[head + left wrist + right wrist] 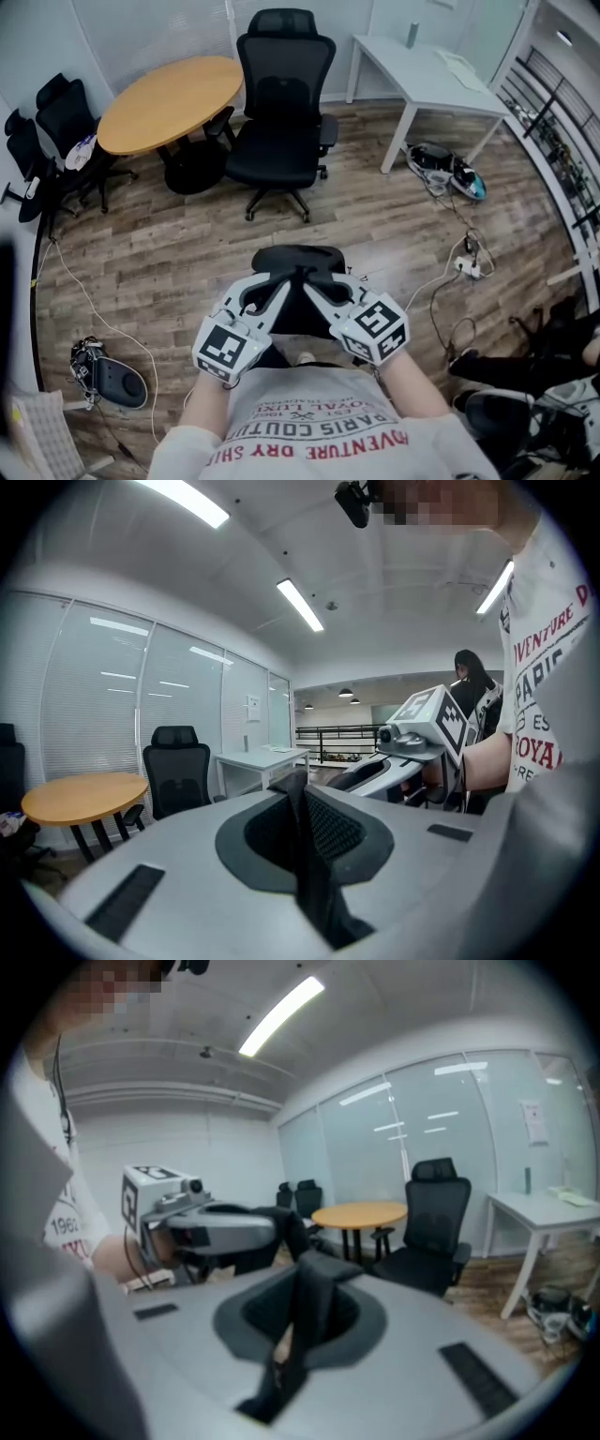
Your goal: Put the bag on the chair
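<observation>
Close in front of my chest I hold a black bag above the wooden floor. My left gripper and right gripper meet at its top, tips almost touching. The left gripper is shut on the bag's black mesh strap. The right gripper is shut on a black strap too. The bag's lower part is hidden behind the grippers. The black office chair stands farther ahead, its seat bare; it also shows in the gripper views as the chair and the chair.
A round wooden table stands left of the chair, with more black chairs by the left wall. A white desk is at the back right. Cables, a power strip and a dark device lie on the floor.
</observation>
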`<state>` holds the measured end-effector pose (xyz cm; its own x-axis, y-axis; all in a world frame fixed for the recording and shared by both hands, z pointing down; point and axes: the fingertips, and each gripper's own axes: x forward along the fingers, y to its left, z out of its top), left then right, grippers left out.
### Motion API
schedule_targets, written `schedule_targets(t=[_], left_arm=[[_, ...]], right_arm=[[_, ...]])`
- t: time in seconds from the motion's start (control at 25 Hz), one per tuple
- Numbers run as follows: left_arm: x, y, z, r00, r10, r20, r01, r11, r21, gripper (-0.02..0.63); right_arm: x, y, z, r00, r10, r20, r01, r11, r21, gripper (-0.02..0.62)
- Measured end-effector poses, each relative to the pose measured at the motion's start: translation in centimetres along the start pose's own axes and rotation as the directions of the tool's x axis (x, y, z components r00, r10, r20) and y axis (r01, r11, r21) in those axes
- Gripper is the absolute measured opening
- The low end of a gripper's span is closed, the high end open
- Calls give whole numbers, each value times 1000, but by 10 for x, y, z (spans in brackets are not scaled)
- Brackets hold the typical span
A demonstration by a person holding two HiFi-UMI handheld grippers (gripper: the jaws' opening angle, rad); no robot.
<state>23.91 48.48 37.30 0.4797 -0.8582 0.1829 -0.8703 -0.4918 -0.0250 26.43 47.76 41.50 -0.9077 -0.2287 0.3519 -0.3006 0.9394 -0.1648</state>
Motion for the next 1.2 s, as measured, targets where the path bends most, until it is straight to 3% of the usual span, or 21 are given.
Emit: schedule_targets(t=[0.48, 0.72, 1.2], left_arm=[[27, 63, -13, 1000, -8, 6, 8, 1000, -30, 48], [52, 146, -15, 997, -74, 15, 75, 993, -88, 48], [101, 313, 4, 963, -270, 2, 270, 962, -29, 49]], right_arm=[[53, -35, 10, 1000, 8, -18, -7, 1000, 15, 37], [121, -73, 39, 998, -37, -45, 39, 999, 35, 37], [256, -154, 116, 987, -155, -34, 157, 983, 95, 37]])
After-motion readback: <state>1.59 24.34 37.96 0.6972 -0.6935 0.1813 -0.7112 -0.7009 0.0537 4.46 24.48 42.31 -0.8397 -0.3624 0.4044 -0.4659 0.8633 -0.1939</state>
